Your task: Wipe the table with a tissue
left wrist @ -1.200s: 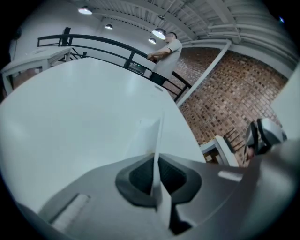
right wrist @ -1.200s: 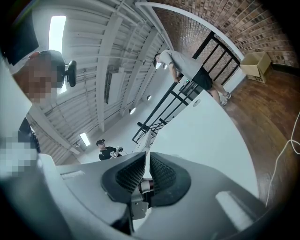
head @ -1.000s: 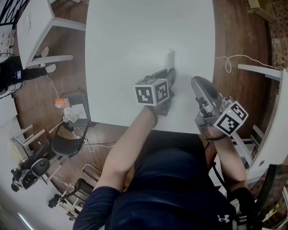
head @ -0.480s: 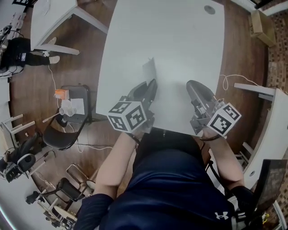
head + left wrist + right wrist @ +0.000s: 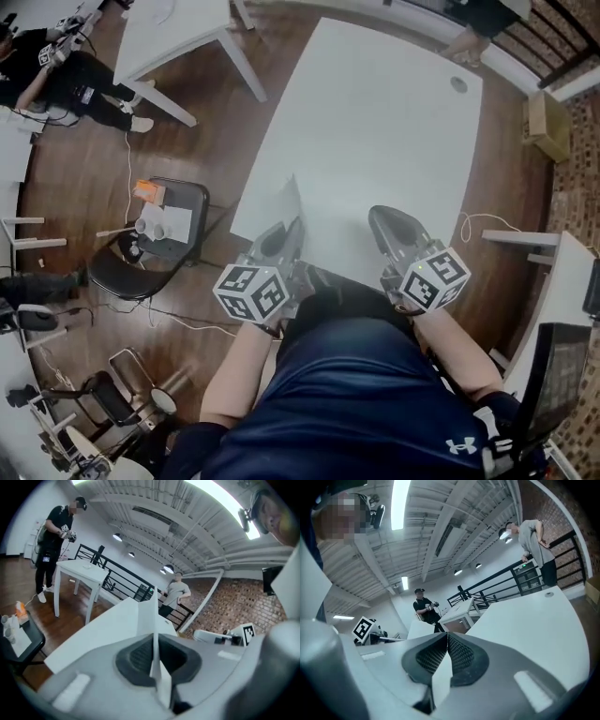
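Note:
The white tissue (image 5: 287, 201) stands up as a thin sheet from my left gripper (image 5: 286, 234), which is shut on it just over the near left edge of the white table (image 5: 375, 131). In the left gripper view the tissue (image 5: 153, 613) is pinched edge-on between the dark pads (image 5: 138, 656), with the table (image 5: 105, 627) beyond. My right gripper (image 5: 382, 223) hovers at the near edge, apart from the left. In the right gripper view its jaws (image 5: 446, 635) meet tip to tip with nothing between them, above the table (image 5: 525, 625).
A black chair (image 5: 183, 202) with small items on it stands left of the table. A second white table (image 5: 178, 28) is at the far left. A white cable (image 5: 480, 223) lies on the wooden floor at the right. People stand in the background.
Both grippers have drawn back from the table's middle to its near edge and risen. The left one carried the tissue leftward with it.

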### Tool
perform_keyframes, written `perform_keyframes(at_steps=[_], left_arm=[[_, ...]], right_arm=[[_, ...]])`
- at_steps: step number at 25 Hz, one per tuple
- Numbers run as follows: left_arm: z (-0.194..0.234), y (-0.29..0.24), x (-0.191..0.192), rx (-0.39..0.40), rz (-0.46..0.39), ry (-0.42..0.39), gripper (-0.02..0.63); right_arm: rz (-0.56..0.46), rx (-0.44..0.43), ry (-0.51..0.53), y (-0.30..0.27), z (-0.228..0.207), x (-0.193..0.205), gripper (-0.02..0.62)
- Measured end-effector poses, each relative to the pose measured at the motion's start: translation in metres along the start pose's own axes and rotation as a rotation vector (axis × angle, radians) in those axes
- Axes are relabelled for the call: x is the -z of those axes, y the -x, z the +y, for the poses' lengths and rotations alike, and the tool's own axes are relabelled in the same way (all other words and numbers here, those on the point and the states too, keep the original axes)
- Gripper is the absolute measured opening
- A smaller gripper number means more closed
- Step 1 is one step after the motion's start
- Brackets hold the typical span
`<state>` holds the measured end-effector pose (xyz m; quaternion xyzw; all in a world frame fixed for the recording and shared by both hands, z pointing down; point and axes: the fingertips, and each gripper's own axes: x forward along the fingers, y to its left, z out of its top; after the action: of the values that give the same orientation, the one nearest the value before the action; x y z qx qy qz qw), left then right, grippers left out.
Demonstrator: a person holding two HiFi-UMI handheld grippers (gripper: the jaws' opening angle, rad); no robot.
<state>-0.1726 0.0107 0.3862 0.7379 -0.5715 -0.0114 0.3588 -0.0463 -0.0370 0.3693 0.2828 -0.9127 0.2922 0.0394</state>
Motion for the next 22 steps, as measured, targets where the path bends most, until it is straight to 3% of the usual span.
perform_keyframes(at_steps=[11,16,22], left_arm=[[-0.018,0.076,-0.053,0.039,-0.215,-0.103,0.005],[-0.03,0.083,-0.064,0.049,-0.242,-0.155,0.005],[-0.037,0.084,-0.063,0.057,-0.243,-0.168,0.005]], right_arm=[[-0.096,0.024,0.224,0.003,0.049,-0.044,0.012],[-0.129,0.011,0.327,0.009,0.07,-0.061,0.012],[-0.152,0.003,0.35,0.015,0.075,-0.064,0.012]])
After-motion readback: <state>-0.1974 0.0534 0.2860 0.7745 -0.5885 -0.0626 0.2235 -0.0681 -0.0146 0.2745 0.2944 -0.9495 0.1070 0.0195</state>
